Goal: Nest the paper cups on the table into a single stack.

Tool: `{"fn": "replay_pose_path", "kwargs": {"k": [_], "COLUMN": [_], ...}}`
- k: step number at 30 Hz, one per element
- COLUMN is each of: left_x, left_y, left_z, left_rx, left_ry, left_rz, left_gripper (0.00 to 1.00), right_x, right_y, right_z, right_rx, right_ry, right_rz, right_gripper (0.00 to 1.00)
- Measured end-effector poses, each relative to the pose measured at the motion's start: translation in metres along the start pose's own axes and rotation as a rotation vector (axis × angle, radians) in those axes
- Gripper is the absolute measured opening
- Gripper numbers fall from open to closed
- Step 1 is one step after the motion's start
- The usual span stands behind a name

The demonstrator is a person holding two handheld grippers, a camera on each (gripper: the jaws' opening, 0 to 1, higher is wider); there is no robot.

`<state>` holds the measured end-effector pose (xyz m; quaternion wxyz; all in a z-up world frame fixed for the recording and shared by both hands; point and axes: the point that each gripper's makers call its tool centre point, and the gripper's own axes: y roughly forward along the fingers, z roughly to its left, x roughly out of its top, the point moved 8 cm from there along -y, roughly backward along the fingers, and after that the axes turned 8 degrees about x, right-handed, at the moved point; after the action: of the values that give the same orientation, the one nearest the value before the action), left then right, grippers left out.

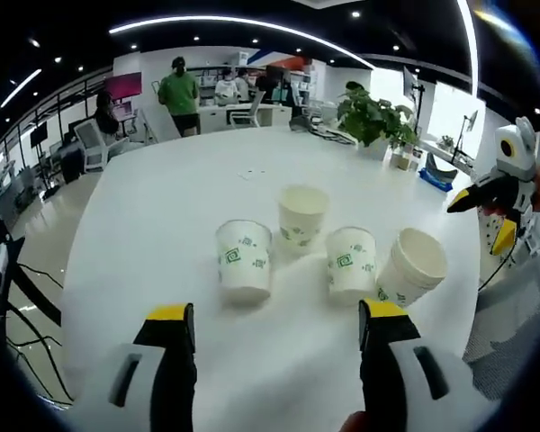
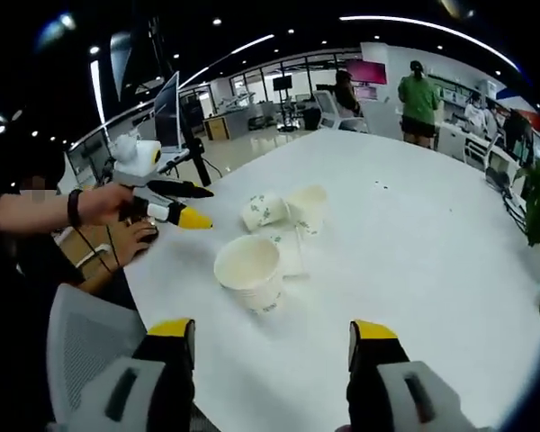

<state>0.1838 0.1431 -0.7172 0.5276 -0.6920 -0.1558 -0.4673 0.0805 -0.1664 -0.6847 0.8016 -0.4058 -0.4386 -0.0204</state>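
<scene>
four paper cups (image 1: 244,258) on white table (image 1: 162,207)

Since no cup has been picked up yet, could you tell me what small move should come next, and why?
Probably ease the right tongs forward around the nearest cup. Both tongs stand open and empty, and the four paper cups are all separate on the white table.

Two near views across one white table (image 1: 162,207), opposite sides, shared paper cups (image 1: 303,214).
</scene>
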Motion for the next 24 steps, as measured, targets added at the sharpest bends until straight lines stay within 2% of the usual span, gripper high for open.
{"fn": "replay_pose_path", "kwargs": {"k": [6,12,18,24], "left_x": [0.009,0.014,0.014,0.016], "left_y": [0.018,0.033,0.048,0.068], "left_z": [0.012,0.016,0.013,0.013], "left_rx": [0.028,0.026,0.029,0.021], "left_ry": [0.015,0.021,0.048,0.022], "left_rz": [0.024,0.046,0.090,0.126], "left_gripper": [0.72,0.73,0.71,0.69], "right_x": [-0.013,-0.023,-0.033,-0.038], "right_y": [-0.003,-0.005,-0.007,-0.008], "right_z": [0.002,0.008,0.015,0.016], "right_rx": [-0.008,-0.010,-0.005,-0.010], "right_ry": [0.039,0.058,0.073,0.107], "right_rz": [-0.005,-0.002,0.012,0.001], "right_gripper": [0.68,0.68,0.67,0.66]}}
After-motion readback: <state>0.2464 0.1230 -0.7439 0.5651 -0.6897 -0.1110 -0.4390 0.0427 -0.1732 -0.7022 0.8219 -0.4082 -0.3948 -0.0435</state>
